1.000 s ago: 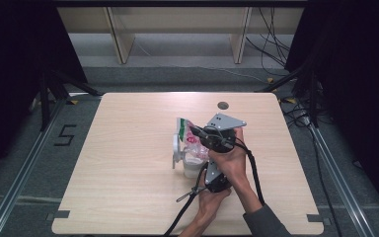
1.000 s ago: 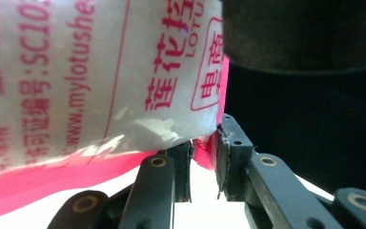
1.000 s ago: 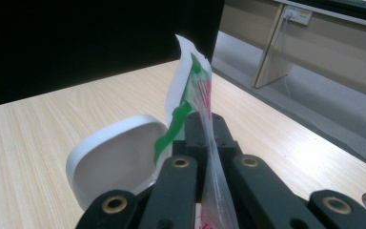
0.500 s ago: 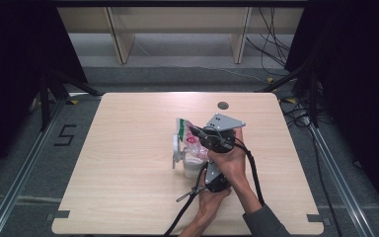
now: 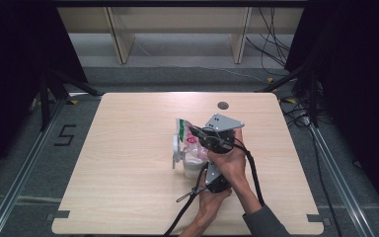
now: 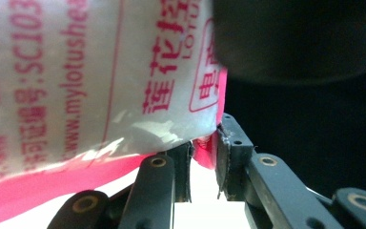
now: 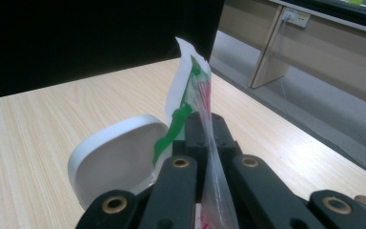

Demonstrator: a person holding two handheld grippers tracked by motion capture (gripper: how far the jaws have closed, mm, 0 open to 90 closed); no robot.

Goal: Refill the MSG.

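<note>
The printed plastic pouch [image 5: 190, 137] is pinched by both grippers: the right gripper [image 7: 205, 124] at its top edge, the left gripper [image 6: 204, 152] at its pink lower seam. Nothing has shifted over the last second (both hands static). The pouch is held above the open white container [image 5: 190, 165] at the table [image 5: 128, 148] centre, so pouring appears paused.

Table [image 5: 128, 187] was one of those light wood-grain tops with rounded corners and a little dark round grommet hole [image 5: 222, 105] near the far edge. Pretty much the only thing sitting on it was a small white container [image 5: 191, 167] roughly mid-table, its rounded white lid [image 7: 116, 160] flipped open and standing up at one side. Table itself stood on grey floor [image 5: 69, 123].
</note>
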